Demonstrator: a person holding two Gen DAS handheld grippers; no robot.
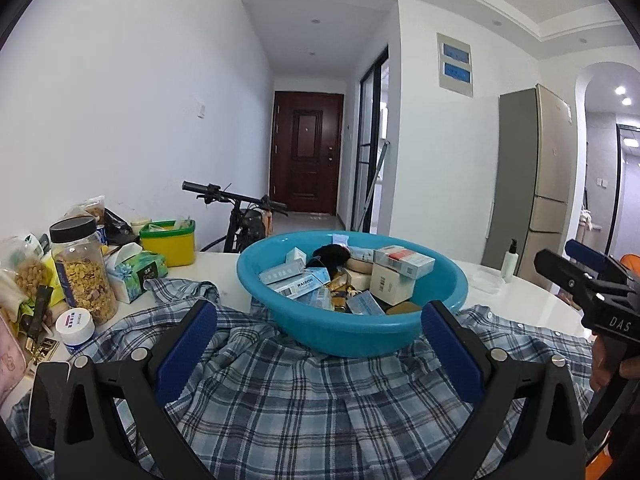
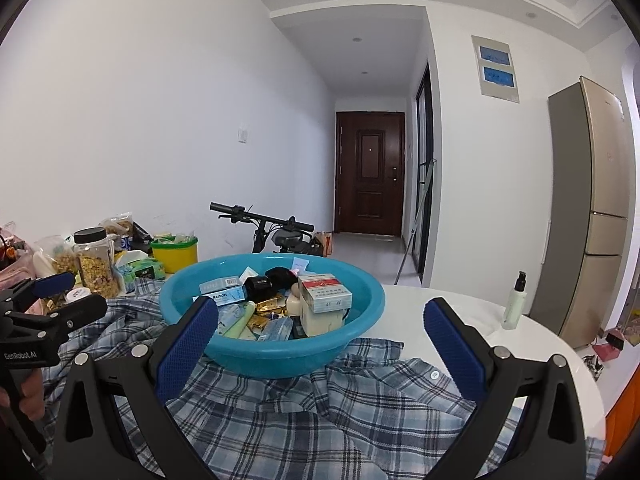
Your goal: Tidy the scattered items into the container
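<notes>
Two grippers, left (image 1: 318,346) and right (image 2: 320,348), fingers apart, empty | round blue plastic basin (image 1: 348,332) on plaid shirt (image 1: 304,408), table centre, already loaded | step: you look finished or between picks | next: white pump bottle (image 2: 515,300) near table's right edge.

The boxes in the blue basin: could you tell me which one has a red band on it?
The white carton lying topmost at the right of the basin; the others are pale blue, cream or black.
</notes>
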